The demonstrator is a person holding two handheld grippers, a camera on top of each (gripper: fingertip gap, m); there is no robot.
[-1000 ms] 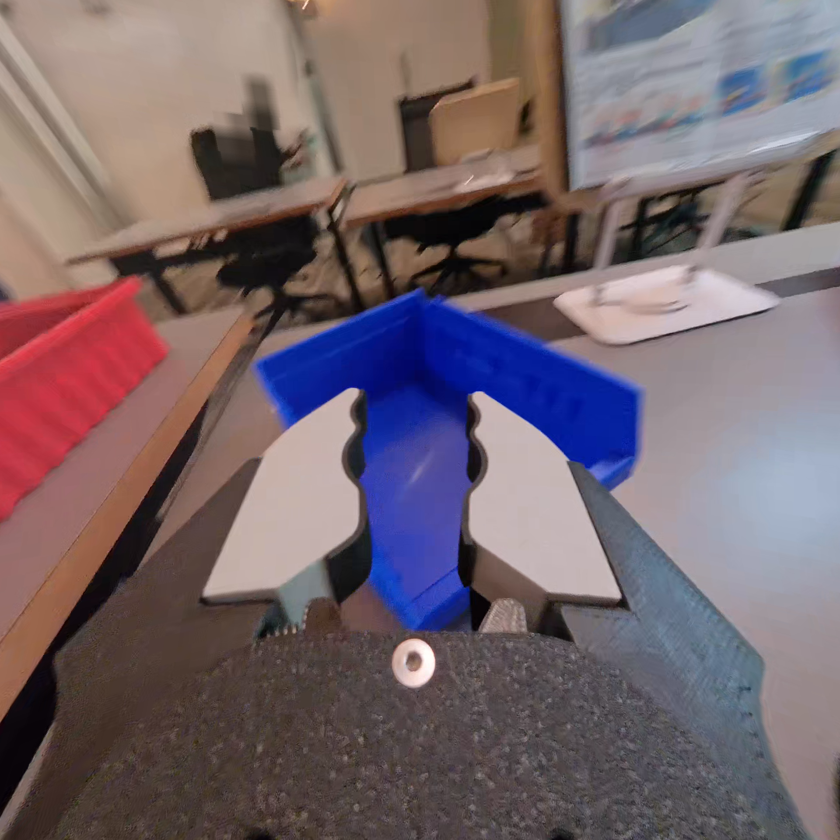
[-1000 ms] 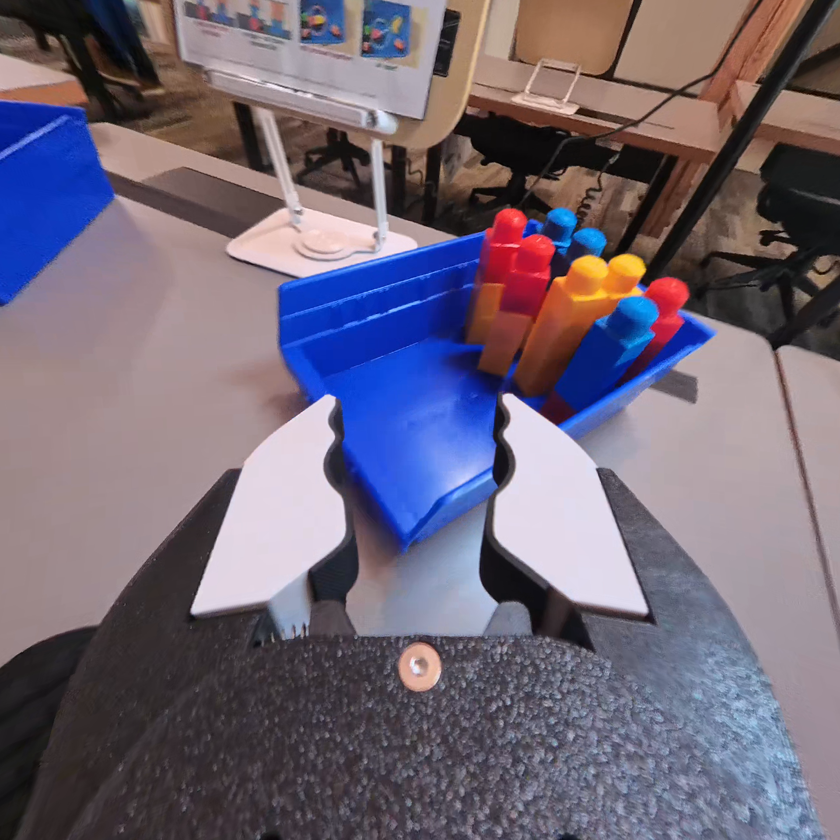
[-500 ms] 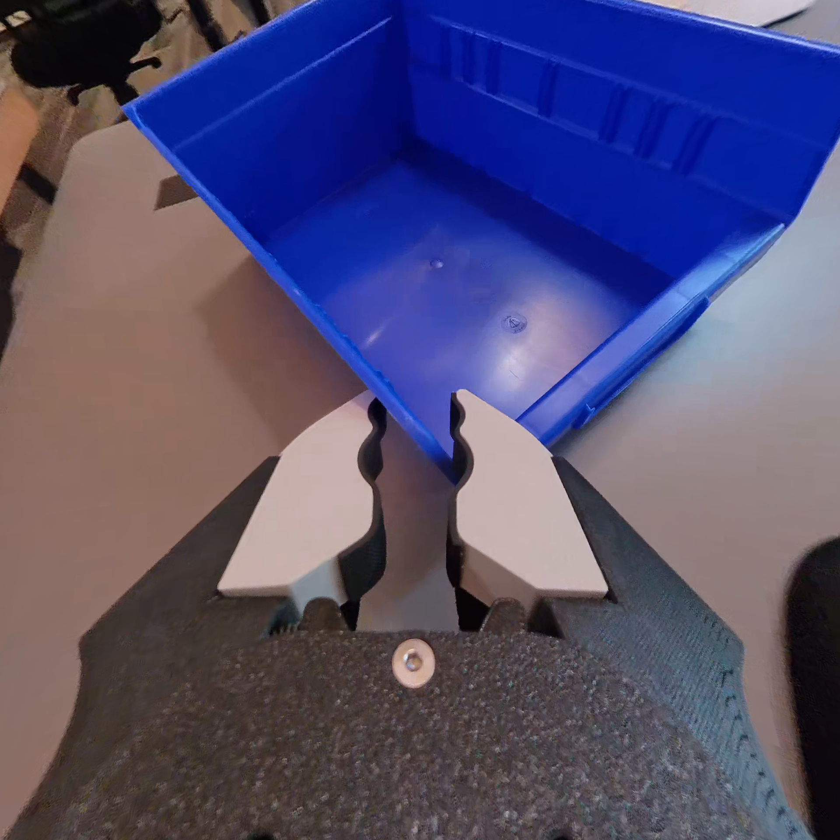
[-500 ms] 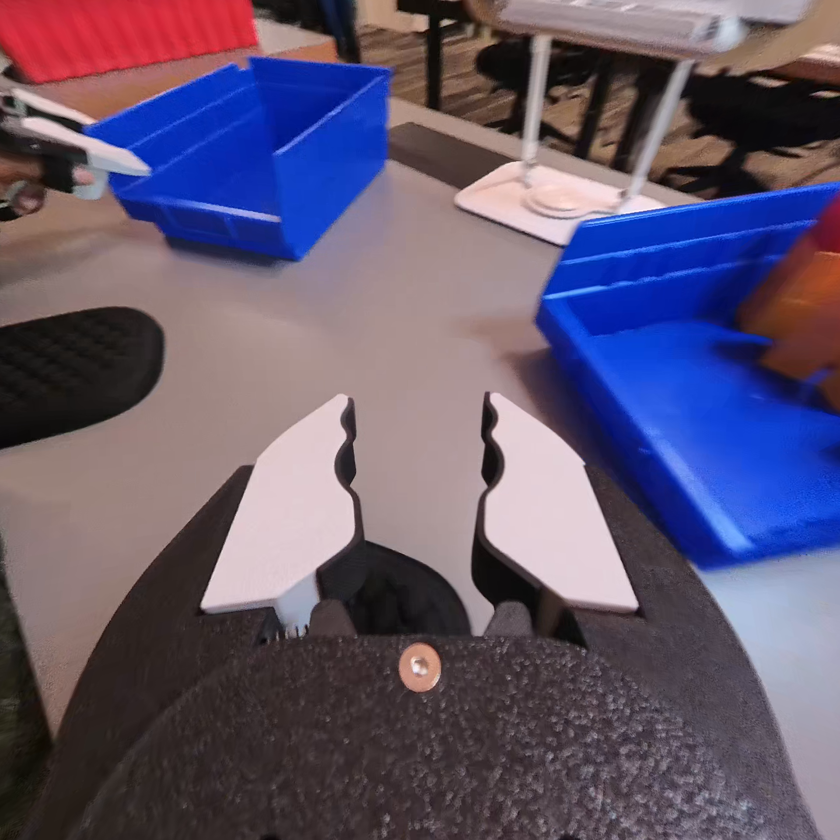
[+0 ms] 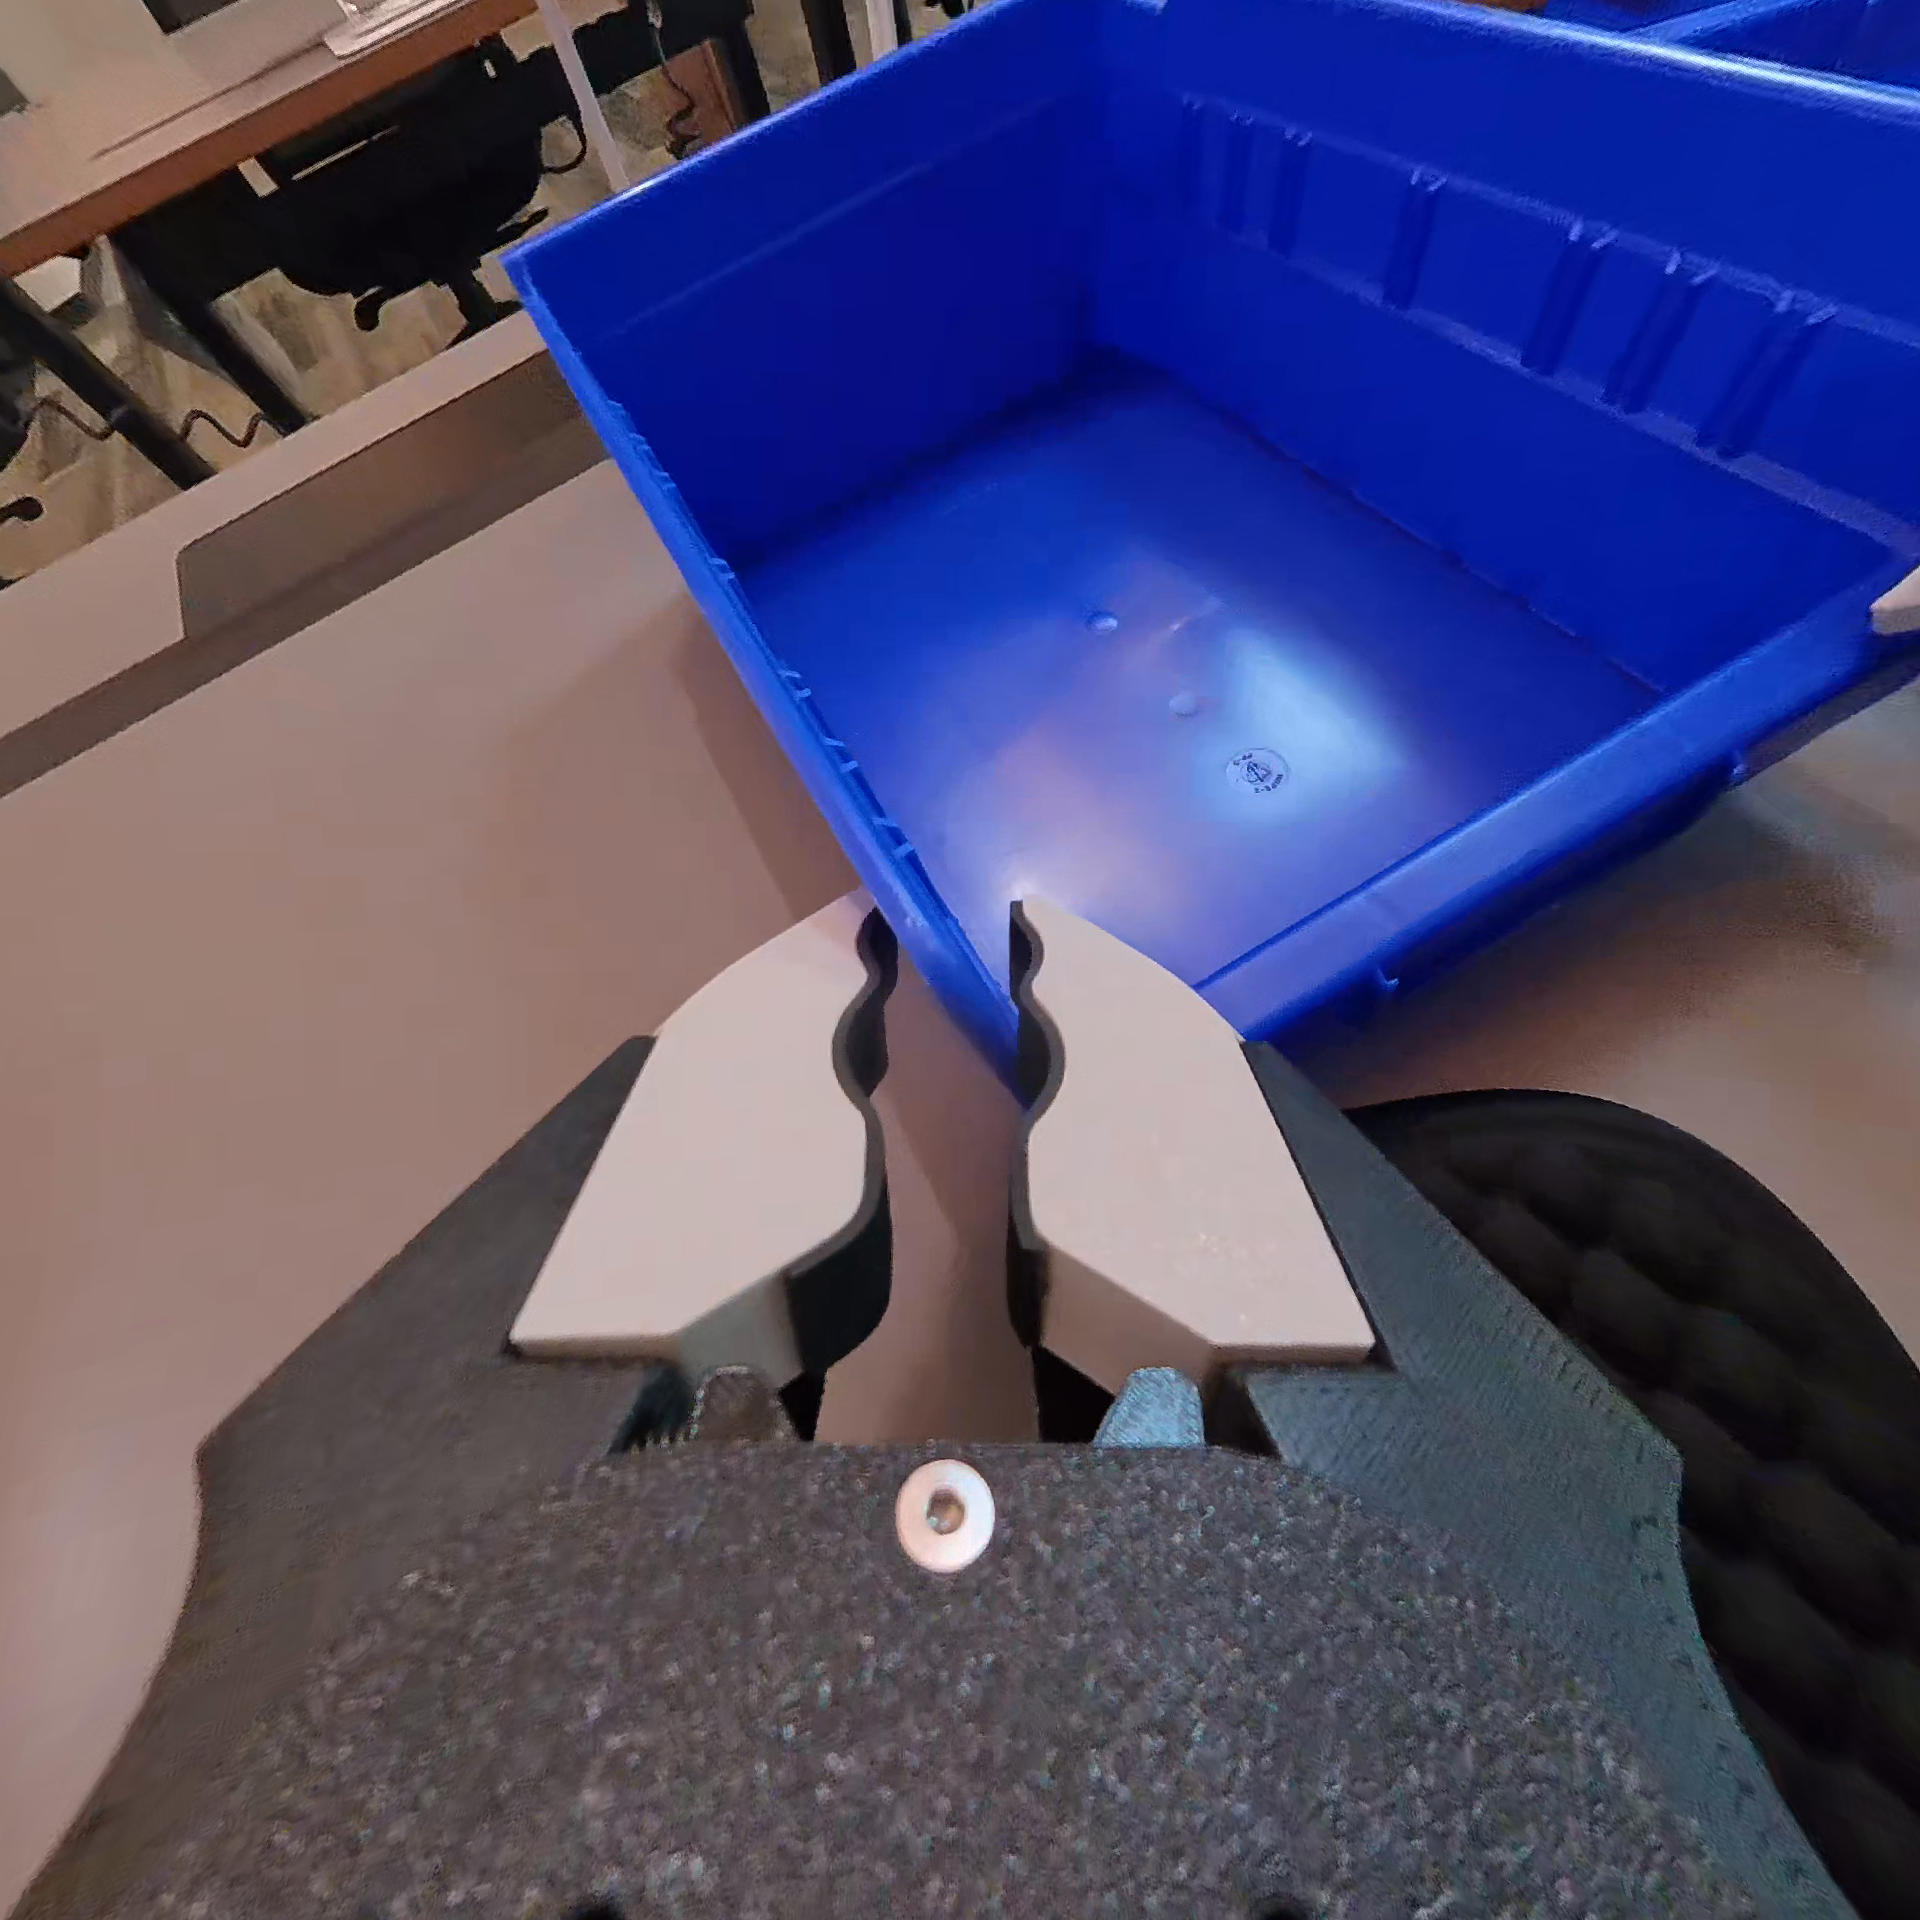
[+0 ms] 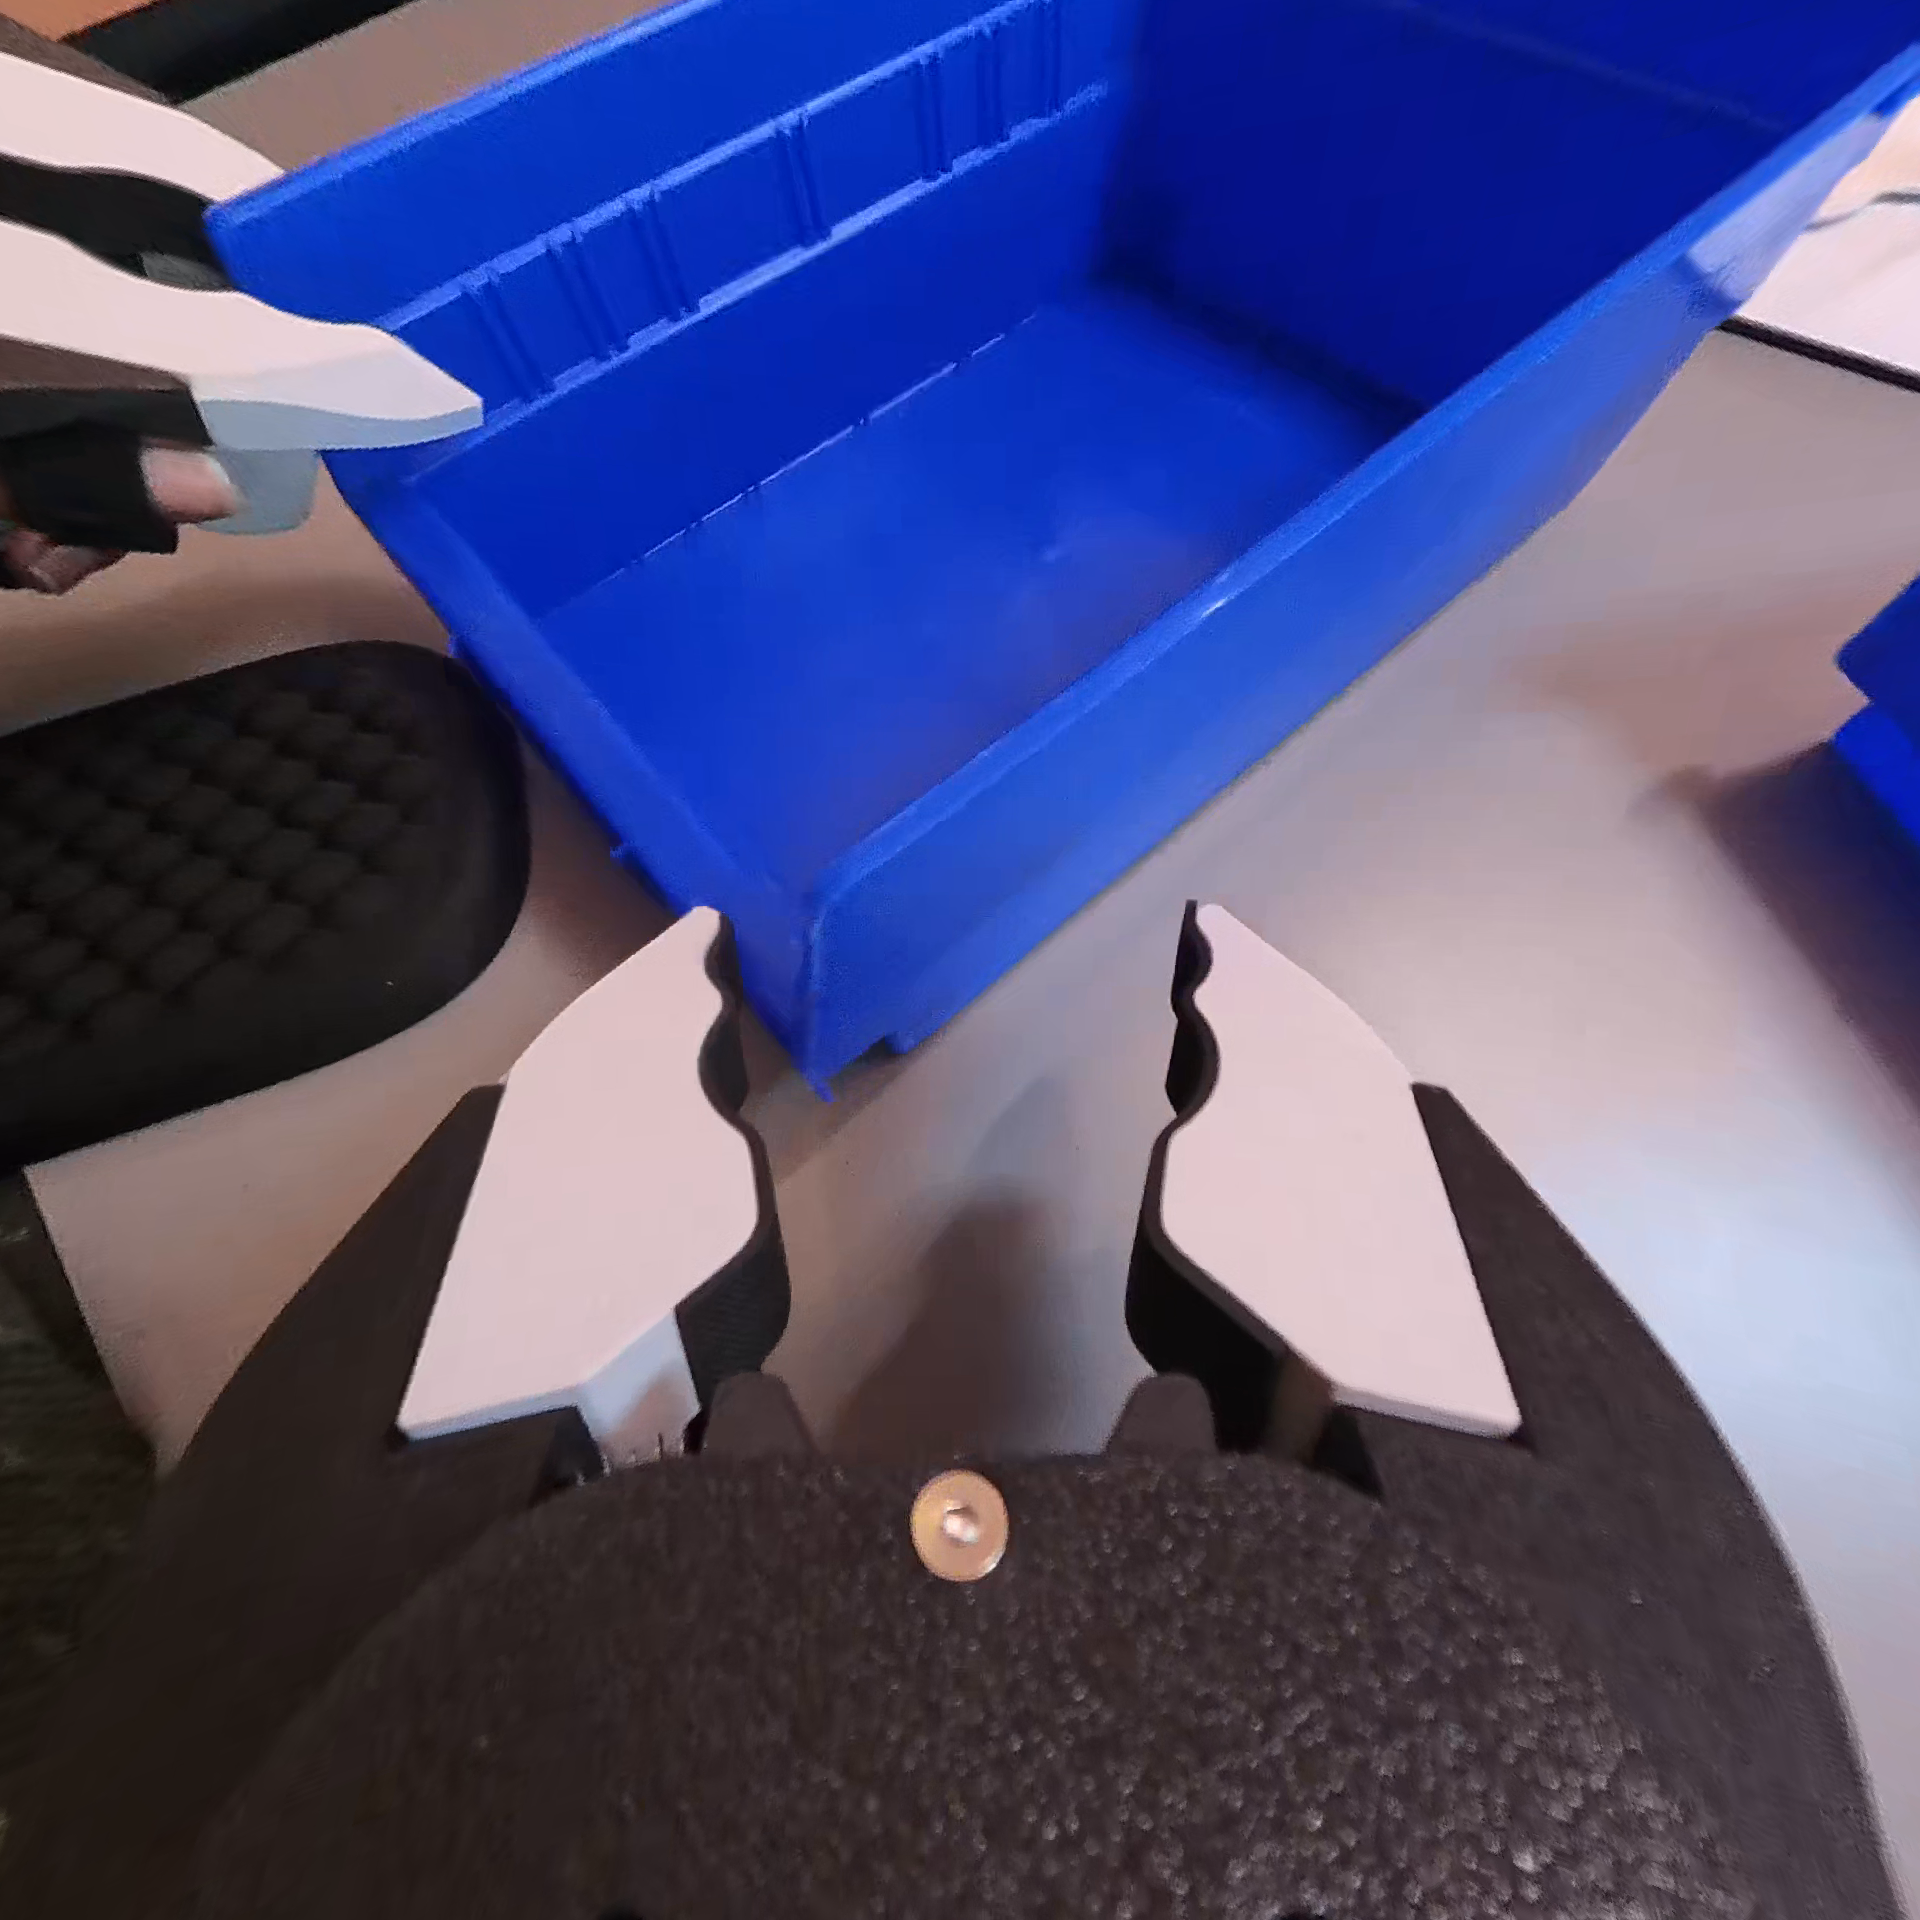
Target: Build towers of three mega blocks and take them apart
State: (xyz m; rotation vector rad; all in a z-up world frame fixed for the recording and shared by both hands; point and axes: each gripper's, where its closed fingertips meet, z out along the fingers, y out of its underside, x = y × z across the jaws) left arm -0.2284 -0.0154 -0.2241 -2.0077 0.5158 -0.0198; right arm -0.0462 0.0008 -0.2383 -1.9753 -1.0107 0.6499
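Note:
An empty blue bin (image 5: 831, 312) stands on the grey table; no mega blocks are in view. My left gripper (image 5: 943, 914) straddles the bin's near left wall at its corner, jaws narrow with the wall between them. In the right wrist view its lower finger (image 6: 343, 384) reaches over the bin's (image 6: 1039, 914) far left rim, held by a gloved hand (image 6: 94, 499). My right gripper (image 6: 954, 912) is wide open and empty, just before the bin's near corner, which lies close to its left finger. One right fingertip (image 5: 1899, 615) shows at the bin's right side.
A black textured pad (image 6: 208, 831) lies on the table beside the bin, also in the left wrist view (image 5: 1662, 1351). A second blue bin's edge (image 6: 1881, 707) shows at the right. Desks and chairs (image 5: 364, 208) stand beyond the table's far edge.
Both grippers swung down to the empty bin. The left moved onto its wall and narrowed slightly. The right left the bin of block towers, came to this bin's corner and opened wider.

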